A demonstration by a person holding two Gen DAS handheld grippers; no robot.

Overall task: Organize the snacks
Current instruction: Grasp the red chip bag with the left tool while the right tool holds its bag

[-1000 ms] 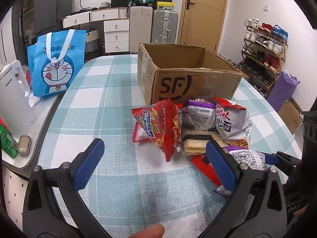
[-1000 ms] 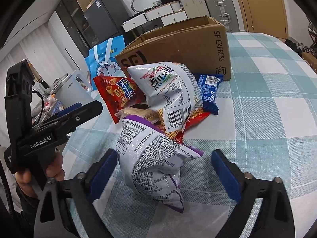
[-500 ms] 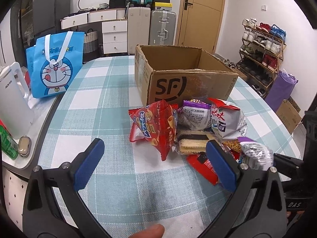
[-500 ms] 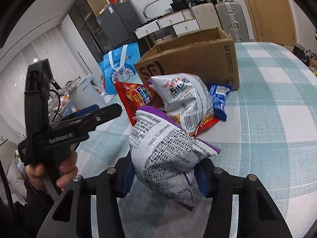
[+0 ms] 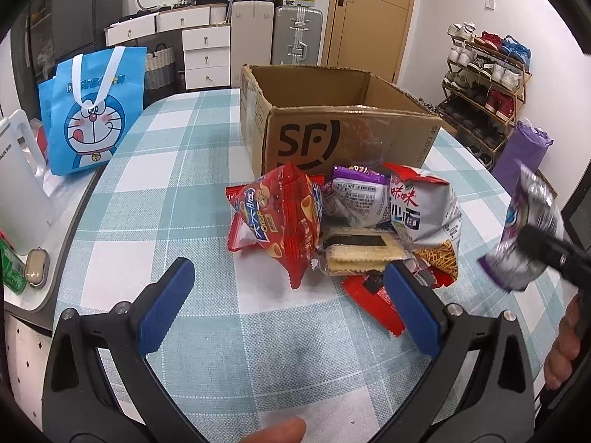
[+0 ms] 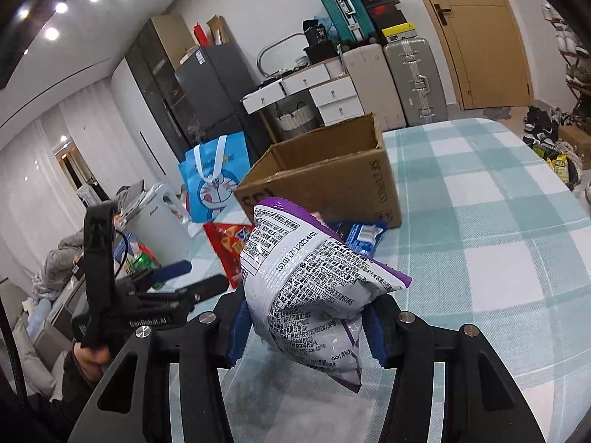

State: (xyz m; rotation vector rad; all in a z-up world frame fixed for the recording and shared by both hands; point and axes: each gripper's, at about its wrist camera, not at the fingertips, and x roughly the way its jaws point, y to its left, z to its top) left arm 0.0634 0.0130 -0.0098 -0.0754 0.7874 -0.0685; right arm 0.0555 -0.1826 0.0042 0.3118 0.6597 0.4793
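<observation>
My right gripper (image 6: 306, 332) is shut on a purple and silver snack bag (image 6: 314, 277) and holds it up off the table; the same bag (image 5: 524, 236) shows blurred at the right of the left wrist view. My left gripper (image 5: 288, 302) stands open, low over the checked tablecloth, with nothing between its blue pads. Just beyond it lies the snack pile: a red bag (image 5: 280, 221), a grey and red noodle bag (image 5: 424, 214), a small purple bag (image 5: 354, 195) and a cracker pack (image 5: 358, 251). Behind the pile stands the open cardboard box (image 5: 332, 136).
A blue cartoon tote bag (image 5: 92, 110) stands at the table's left edge, with a white kettle (image 5: 18, 192) and a green can (image 5: 11, 273) on the counter beside it. Suitcases, drawers and a shoe rack (image 5: 484, 74) line the room behind. A blue snack pack (image 6: 362, 236) lies by the box.
My right gripper closed on the purple and silver bag and lifted it off the table, up and toward the box. The left gripper stayed open and nearly still.
</observation>
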